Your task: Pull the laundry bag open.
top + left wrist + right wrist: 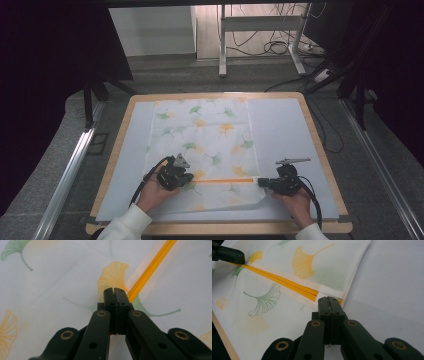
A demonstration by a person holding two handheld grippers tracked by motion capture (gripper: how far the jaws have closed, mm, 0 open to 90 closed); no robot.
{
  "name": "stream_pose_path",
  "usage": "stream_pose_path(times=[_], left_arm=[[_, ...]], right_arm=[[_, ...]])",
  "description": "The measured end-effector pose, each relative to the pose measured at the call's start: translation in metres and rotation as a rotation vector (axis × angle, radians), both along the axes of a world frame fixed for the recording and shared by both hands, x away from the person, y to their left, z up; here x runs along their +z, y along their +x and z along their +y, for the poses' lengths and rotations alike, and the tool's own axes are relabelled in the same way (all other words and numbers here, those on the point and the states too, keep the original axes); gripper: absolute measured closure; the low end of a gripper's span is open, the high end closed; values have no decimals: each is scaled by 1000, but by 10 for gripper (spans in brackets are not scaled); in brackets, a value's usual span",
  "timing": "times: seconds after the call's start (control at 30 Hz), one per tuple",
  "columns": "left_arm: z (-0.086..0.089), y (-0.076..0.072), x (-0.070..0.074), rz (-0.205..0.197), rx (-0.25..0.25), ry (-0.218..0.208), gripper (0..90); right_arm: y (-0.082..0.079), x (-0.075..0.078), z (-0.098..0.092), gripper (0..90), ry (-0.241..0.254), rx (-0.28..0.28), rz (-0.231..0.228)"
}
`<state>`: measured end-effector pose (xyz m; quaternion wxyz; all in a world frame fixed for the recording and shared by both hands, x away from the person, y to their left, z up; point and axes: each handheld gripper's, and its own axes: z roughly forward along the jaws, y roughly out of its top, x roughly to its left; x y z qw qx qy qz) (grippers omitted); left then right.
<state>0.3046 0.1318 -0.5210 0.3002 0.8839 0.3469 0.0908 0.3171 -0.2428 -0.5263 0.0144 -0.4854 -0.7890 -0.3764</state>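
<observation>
A white mesh bag (202, 145) printed with ginkgo leaves lies flat on the worktop (320, 150). The left hand-held gripper (184, 178) and right hand-held gripper (262, 182), jaws pressed together, appear to pinch opposite ends of its orange zipper (225, 180), seemingly to hold it taut.

flat cloth (205, 135) covering mat (285, 125), nothing upright, table (310, 120) edges open

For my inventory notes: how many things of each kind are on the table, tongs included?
Tongs: 2, left tongs and right tongs
Leaf-print mesh bag with orange zipper: 1
Pale mat under the bag: 1
Total: 4
</observation>
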Motion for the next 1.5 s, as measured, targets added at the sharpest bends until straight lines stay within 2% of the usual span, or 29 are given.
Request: stream_pose_path(times=[0.1, 0.37, 0.47, 0.7, 0.77, 0.8, 0.83, 0.93, 1.5], left_arm=[[8, -1, 0, 1, 20, 0, 900], [16, -3, 0, -3, 30, 15, 900], [23, -5, -1, -2, 50, 9, 900], [32, -6, -1, 0, 64, 12, 900], [35, -7, -1, -3, 68, 19, 900], [37, -8, -2, -10, 76, 41, 900], [38, -8, -2, -13, 82, 45, 900], [41, -9, -2, -7, 85, 33, 900], [57, -13, -3, -3, 112, 33, 900]], right_arm=[[0, 0, 0, 893, 2, -2, -3], [0, 0, 0, 893, 3, -2, -4], [0, 0, 0, 893, 1, 1, -6], [0, 0, 0, 893, -2, 1, -6], [0, 0, 0, 893, -3, 1, -8], [0, 0, 0, 893, -2, 0, -6], [0, 0, 0, 893, -1, 1, -6], [0, 0, 0, 893, 0, 2, -6], [0, 0, 0, 893, -3, 4, -8]])
